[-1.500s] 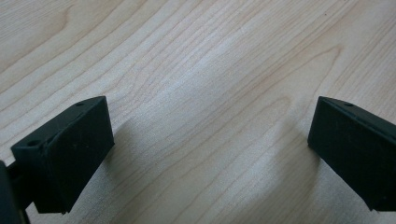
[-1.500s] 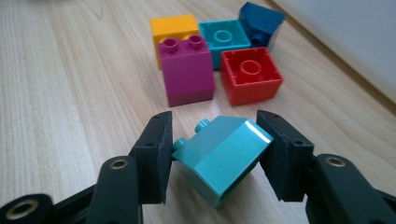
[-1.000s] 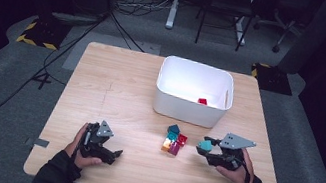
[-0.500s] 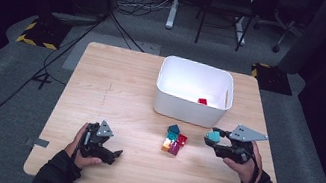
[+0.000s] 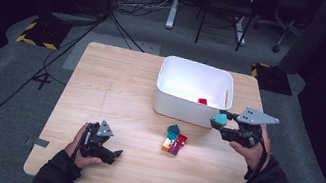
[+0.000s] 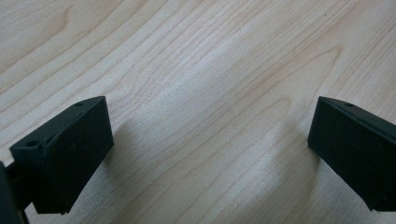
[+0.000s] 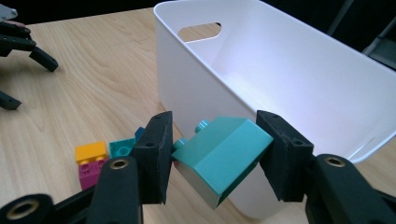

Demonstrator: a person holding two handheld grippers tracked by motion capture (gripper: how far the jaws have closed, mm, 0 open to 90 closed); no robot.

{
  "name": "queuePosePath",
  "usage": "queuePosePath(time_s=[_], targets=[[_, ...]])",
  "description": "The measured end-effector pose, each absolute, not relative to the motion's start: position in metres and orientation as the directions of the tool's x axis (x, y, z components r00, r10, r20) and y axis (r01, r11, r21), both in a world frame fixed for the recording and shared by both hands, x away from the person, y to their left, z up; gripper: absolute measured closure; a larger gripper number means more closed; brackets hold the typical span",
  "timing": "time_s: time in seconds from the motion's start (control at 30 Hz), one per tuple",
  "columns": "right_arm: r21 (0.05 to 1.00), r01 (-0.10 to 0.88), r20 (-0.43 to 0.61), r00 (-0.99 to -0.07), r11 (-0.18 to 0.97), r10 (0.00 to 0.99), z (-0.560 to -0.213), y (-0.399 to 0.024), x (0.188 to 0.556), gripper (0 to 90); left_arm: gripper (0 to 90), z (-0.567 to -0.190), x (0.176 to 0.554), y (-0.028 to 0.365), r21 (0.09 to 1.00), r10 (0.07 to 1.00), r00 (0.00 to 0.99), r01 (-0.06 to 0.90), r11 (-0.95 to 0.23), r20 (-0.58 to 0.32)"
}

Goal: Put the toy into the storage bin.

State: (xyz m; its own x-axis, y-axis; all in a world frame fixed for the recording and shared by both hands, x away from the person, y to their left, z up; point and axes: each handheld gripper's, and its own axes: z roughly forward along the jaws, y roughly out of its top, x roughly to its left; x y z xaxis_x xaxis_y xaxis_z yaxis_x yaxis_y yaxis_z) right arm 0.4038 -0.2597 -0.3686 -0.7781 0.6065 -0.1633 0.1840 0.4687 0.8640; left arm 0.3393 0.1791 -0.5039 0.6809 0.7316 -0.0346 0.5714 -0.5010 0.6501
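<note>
Sorting underway. One red brick (image 5: 203,101) already inside white bin (image 5: 168,85). Right gripper (image 7: 212,156) clamps teal brick (image 7: 223,156), raised beside bin's near wall. Brick cluster (image 5: 174,139) remains on table before bin. Left gripper (image 5: 112,154) spread wide, nothing held, resting far left of bin.

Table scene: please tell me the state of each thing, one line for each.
Right gripper: shut on teal block, lifted beside the bin.
Left gripper: open, empty, low over the table.
White bin: upright, holds a red block.
Block pile: on the table.
</note>
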Motion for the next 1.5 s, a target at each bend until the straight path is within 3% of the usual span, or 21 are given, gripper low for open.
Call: queuePosePath(time_s=[0.63,1.5], targets=[[0.883,0.116,-0.233,-0.733,0.456,0.639,-0.336,-0.24,0.431,49.0,0.3,-0.504,0.339,0.179,0.65,0.732,0.681,0.571,-0.501,-0.034],[0.858,0.195,-0.23,-0.681,0.476,0.695,-0.345,-0.214,0.481,49.0,0.3,-0.504,0.339,0.179,0.65,0.732,0.681,0.571,-0.501,-0.034]])
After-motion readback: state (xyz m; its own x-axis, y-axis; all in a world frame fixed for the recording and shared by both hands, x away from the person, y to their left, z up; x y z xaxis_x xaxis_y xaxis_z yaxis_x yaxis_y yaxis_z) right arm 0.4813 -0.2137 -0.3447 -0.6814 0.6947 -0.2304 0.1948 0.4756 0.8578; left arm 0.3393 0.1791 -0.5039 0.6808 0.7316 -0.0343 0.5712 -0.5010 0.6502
